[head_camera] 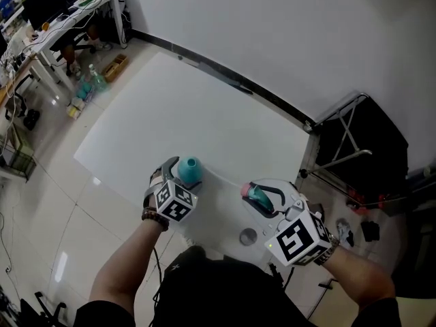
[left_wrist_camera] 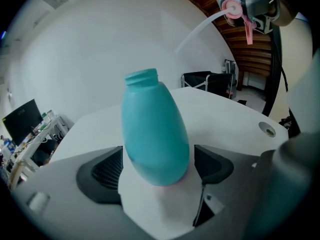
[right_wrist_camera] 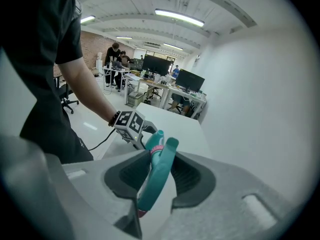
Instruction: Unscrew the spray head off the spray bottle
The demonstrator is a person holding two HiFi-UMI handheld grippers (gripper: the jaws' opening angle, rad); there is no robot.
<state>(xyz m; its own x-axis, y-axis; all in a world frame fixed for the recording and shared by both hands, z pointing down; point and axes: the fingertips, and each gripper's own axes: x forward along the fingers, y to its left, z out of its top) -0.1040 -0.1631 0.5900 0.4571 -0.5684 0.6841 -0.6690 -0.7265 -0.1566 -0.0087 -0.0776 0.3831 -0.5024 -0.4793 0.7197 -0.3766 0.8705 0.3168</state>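
Head view first. The spray bottle (head_camera: 190,169) stands on the white table (head_camera: 204,107) close to its near edge, teal, its neck bare. My left gripper (head_camera: 182,173) reaches around it from the near side, one jaw curving past the bottle's left flank. The left forearm comes up from the bottom of the picture, angled downward to the table, with the marker cube (head_camera: 176,201) on top. To the right, well apart from the bottle, my right gripper (head_camera: 263,197) holds the spray head (head_camera: 257,195), whose pink collar points toward the bottle. That arm also slopes down.

Left gripper view. The bottle (left_wrist_camera: 152,129) stands upright on the table between the two jaws, which are spread wide. Its belly fills most of the gap, but I see a strip of white table between it and the right pad (left_wrist_camera: 212,163), so nothing squeezes it. High at the upper right, the spray head (left_wrist_camera: 234,6) hangs in the right gripper, its clear dip tube (left_wrist_camera: 197,29) trailing down to the left.

Right gripper view. The jaws are pinched on the spray head (right_wrist_camera: 157,176), which runs lengthwise between the pads, tilted, with its pink collar at the far end. Beyond it I can see the bottle (right_wrist_camera: 154,137) in the left gripper (right_wrist_camera: 145,136) and the left forearm (right_wrist_camera: 87,91) reaching down to it.
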